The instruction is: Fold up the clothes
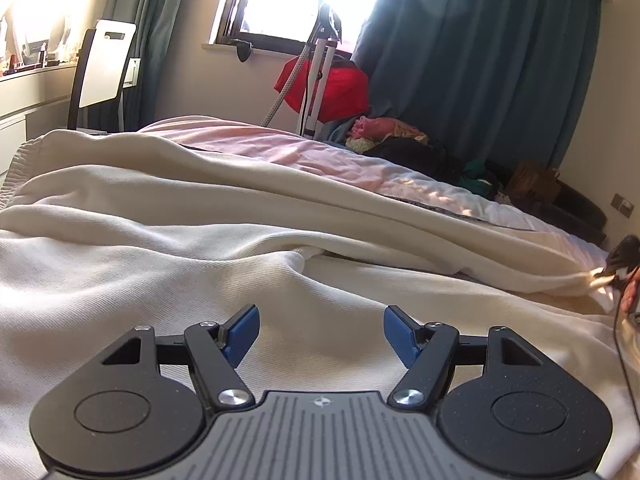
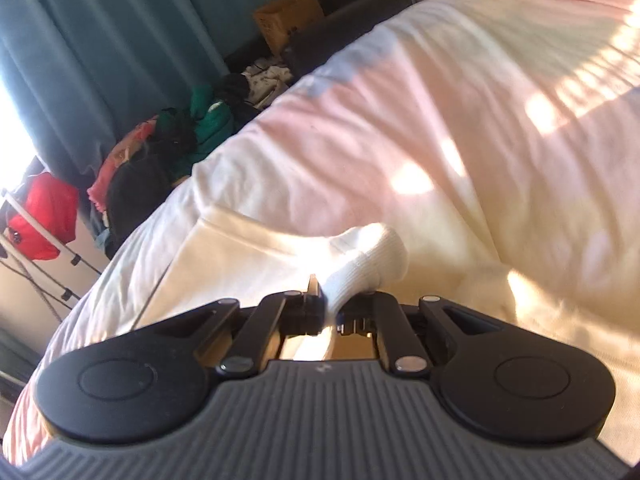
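A cream garment (image 1: 200,208) lies spread and wrinkled over the bed, its elastic waistband at the far left. My left gripper (image 1: 321,316) hovers low over the cloth, blue pads (image 1: 242,336) wide apart and nothing between them. In the right wrist view my right gripper (image 2: 334,300) is shut on the garment's ribbed cuff (image 2: 368,256), which bulges out just past the fingers. The rest of that cream piece (image 2: 240,256) lies flat on the sheet beyond. At the right edge of the left wrist view, the right gripper (image 1: 622,256) pinches the same cuff end.
The bed sheet (image 2: 400,120) is pink and white with sun patches. A pile of clothes (image 1: 400,140) lies at the bed's far side below teal curtains (image 1: 480,60). A red bag (image 1: 332,88) hangs on a stand, a chair (image 1: 104,68) stands left, and a cardboard box (image 2: 286,20) sits by a dark couch.
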### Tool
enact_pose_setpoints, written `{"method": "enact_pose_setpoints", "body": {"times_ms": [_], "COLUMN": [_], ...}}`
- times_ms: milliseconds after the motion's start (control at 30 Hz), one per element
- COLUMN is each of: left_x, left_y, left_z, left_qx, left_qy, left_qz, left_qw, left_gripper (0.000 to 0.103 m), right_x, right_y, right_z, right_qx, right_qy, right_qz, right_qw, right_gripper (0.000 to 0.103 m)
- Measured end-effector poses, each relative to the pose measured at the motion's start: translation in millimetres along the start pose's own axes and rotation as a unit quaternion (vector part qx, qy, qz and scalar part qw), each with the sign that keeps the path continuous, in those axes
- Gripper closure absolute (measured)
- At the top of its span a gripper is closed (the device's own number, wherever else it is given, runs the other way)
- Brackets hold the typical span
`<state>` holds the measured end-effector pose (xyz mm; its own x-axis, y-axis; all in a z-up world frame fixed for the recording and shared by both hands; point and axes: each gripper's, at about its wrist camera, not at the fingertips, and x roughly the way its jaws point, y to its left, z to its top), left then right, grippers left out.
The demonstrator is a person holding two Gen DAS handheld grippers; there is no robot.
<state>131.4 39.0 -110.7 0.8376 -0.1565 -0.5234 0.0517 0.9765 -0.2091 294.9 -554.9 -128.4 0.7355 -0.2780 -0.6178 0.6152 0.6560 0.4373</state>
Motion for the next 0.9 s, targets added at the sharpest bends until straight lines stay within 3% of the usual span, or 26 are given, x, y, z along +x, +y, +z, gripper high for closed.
{"method": "enact_pose_setpoints", "body": {"times_ms": [133, 267, 533, 733, 767, 833, 867, 900], "left_x": [3.3, 4.9, 2.3, 0.4, 0.3, -0.3, -0.1, -0.7], "left_y": [-1.2, -0.8, -2.0, -7.4, -8.7, -11.4, -12.5, -14.0], "left_z": [-0.3, 0.5, 1.5, 3.9, 3.9, 3.7, 3.6, 3.2], "left_qx": [0.007, 0.009, 0.014, 0.029, 0.031, 0.034, 0.036, 0.039], "left_qy": [0.004, 0.006, 0.002, -0.005, -0.006, -0.006, -0.006, -0.007], "left_qz": [0.004, 0.005, 0.003, 0.004, 0.003, 0.004, 0.004, 0.004], "left_qw": [1.0, 0.9999, 0.9999, 0.9996, 0.9995, 0.9994, 0.9993, 0.9992], "left_gripper": [0.032, 0.032, 0.032, 0.032, 0.032, 0.032, 0.032, 0.032], "right_x": [-32.0, -50.1, -27.9, -25.9, -27.8, -37.7, -46.9, -58.7], "right_y": [20.6, 23.6, -43.3, -59.0, -59.8, -58.0, -56.8, -54.2], "right_z": [22.9, 30.7, -5.4, -26.1, -23.9, -22.6, -26.2, -29.2], "right_qx": [-0.029, -0.057, -0.01, -0.029, -0.027, -0.029, -0.029, -0.032], "right_qy": [-0.069, -0.128, -0.068, -0.042, -0.032, -0.012, -0.01, -0.017], "right_qz": [0.055, 0.046, -0.007, 0.002, 0.003, -0.001, 0.002, 0.01], "right_qw": [0.996, 0.989, 0.998, 0.999, 0.999, 1.0, 1.0, 0.999], "right_gripper": [0.094, 0.094, 0.094, 0.092, 0.088, 0.06, 0.034, 0.017]}}
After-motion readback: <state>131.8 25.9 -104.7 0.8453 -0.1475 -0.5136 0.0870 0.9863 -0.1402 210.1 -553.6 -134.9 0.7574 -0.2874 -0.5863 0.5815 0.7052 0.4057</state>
